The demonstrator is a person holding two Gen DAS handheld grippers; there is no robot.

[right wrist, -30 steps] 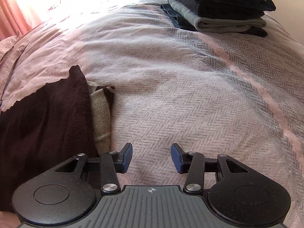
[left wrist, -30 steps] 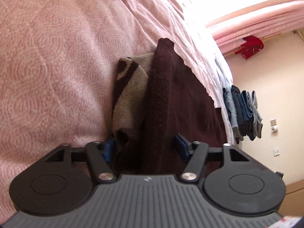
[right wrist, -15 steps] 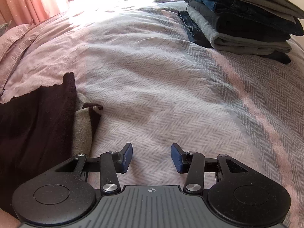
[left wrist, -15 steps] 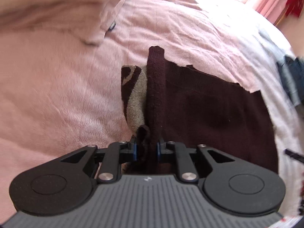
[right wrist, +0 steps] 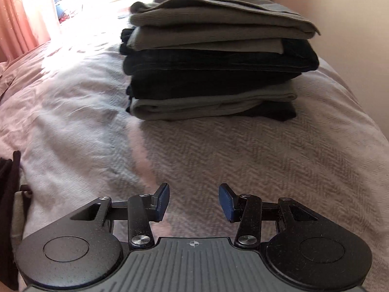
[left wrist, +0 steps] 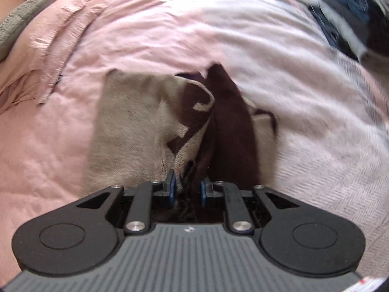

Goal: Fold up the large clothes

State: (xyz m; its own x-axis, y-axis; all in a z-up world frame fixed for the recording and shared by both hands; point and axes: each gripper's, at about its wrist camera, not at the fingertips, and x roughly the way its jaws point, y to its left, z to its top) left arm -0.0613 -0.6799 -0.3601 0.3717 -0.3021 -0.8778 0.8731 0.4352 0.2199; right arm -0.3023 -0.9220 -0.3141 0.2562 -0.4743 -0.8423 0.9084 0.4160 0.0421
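Observation:
A dark brown and beige knit garment (left wrist: 145,126) lies bunched on the bed, its beige side spread to the left and a dark brown fold (left wrist: 233,131) running up the middle. My left gripper (left wrist: 186,189) is shut on the garment's near edge, with cloth pinched between the blue pads. In the right wrist view only a sliver of the garment (right wrist: 11,189) shows at the left edge. My right gripper (right wrist: 193,200) hangs open above the bedspread with nothing between its fingers, facing a stack of folded clothes (right wrist: 211,73).
The bed carries a pink cover (left wrist: 60,112) on the left and a pale herringbone blanket (right wrist: 255,165) on the right. A grey-green pillow (left wrist: 17,22) sits at the far left. Pink curtains (right wrist: 17,24) and a bright window lie behind the stack.
The left gripper closed on the garment and has swung around with it, turning over the cloth so the beige side shows. The right gripper stayed open and turned toward the folded stack.

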